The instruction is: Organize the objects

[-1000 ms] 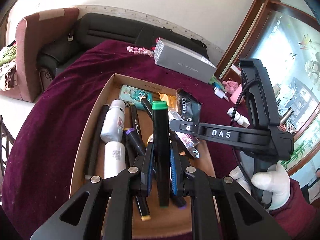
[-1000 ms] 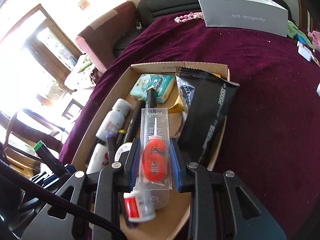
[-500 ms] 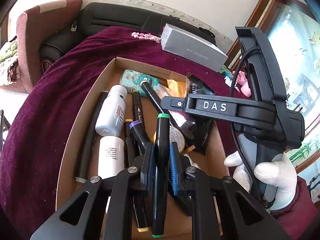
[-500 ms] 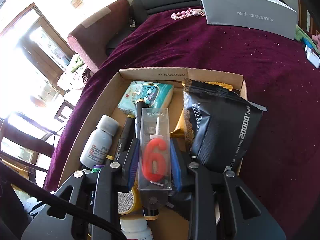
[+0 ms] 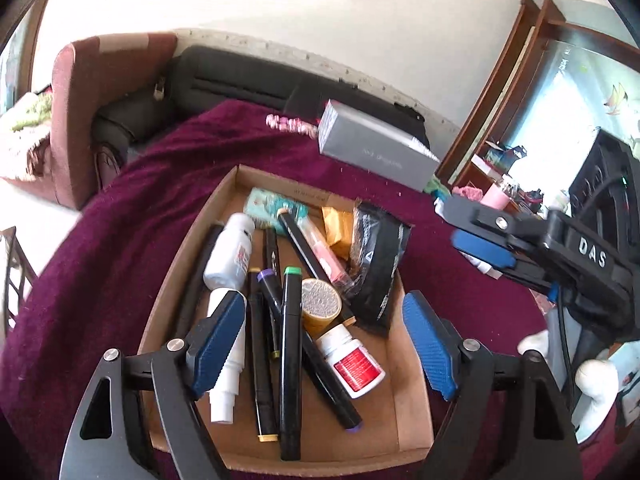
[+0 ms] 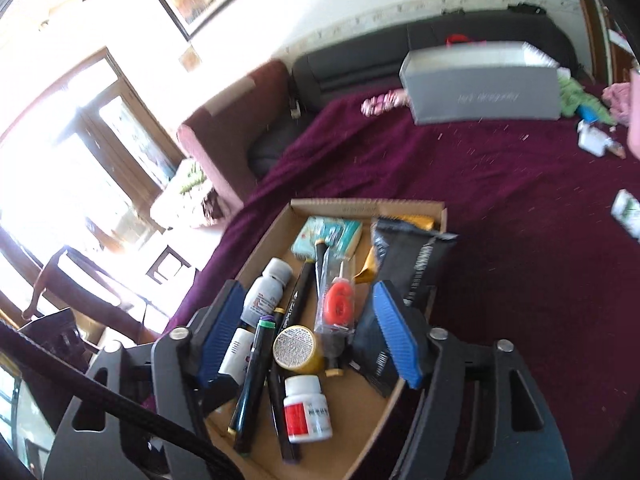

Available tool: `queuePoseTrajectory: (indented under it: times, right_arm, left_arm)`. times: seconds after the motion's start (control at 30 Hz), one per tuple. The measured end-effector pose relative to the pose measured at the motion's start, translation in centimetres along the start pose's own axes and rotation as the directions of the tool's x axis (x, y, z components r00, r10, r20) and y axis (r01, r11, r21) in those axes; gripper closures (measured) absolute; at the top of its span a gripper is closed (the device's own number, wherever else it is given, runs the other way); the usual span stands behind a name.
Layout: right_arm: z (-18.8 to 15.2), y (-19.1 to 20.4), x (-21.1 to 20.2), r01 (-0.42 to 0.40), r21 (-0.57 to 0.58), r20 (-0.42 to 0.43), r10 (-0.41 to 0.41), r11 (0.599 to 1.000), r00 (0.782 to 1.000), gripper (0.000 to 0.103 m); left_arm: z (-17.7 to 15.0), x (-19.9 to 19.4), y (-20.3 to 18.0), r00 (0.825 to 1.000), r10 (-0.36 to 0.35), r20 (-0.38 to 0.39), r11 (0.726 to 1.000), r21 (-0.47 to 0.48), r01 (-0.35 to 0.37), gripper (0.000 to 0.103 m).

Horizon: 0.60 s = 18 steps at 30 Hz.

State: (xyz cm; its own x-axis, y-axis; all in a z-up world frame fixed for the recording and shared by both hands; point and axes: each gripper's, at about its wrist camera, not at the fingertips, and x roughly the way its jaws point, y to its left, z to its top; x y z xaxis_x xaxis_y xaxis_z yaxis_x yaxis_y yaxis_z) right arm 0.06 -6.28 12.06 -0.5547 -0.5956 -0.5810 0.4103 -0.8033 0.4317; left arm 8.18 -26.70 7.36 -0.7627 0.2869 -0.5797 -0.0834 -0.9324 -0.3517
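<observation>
Both jaws have just been opening and stand wide, empty, above the cardboard box (image 5: 412,420). The loose green-capped marker (image 5: 291,360) could roll off the pile.

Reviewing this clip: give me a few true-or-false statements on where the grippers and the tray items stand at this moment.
1. The left gripper clamps the green-capped marker. False: its jaws have just opened; the marker lies in the cardboard tray.
2. The number-six candle pack lies in the tray. True.
3. The right gripper is open and holds nothing. True.
4. The grey box sits inside the tray. False: it stands on the purple cloth beyond it.
</observation>
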Motion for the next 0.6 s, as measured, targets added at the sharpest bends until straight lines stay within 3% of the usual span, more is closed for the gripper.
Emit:
queuePoseTrajectory:
  times: [0.13, 0.33, 0.4, 0.6]
  right_arm:
    - [-1.0, -0.6, -2.8, 0.033, -0.003, 0.069, -0.033, 0.999, 0.997, 0.026]
    - [-2.9, -1.8, -4.8, 0.156, -0.056, 0.108, -0.149, 0.986, 0.983, 0.026]
    - [-3.4, -2.3, -5.2, 0.205, -0.07, 0.127, -0.195, 0.976, 0.973, 0.026]
    - [-4.6, -3.6, -7.1, 0.371, -0.095, 0.192, -0.349, 0.924, 0.917, 0.023]
  left_arm:
    - [-0.1, -2.1, -2.4, 0.988, 0.112, 0.107, 0.987, 0.1, -0.122, 0.022]
    - [-0.8, -4.0, -6.9, 0.93, 0.261, 0.259, 0.916, 0.237, -0.323, 0.018]
    - [-1.0, -4.2, -7.9, 0.922, 0.273, 0.276, 0.907, 0.246, -0.342, 0.017]
    - [-1.2, -3.5, -9.4, 0.923, 0.305, 0.236, 0.898, 0.25, -0.361, 0.017]
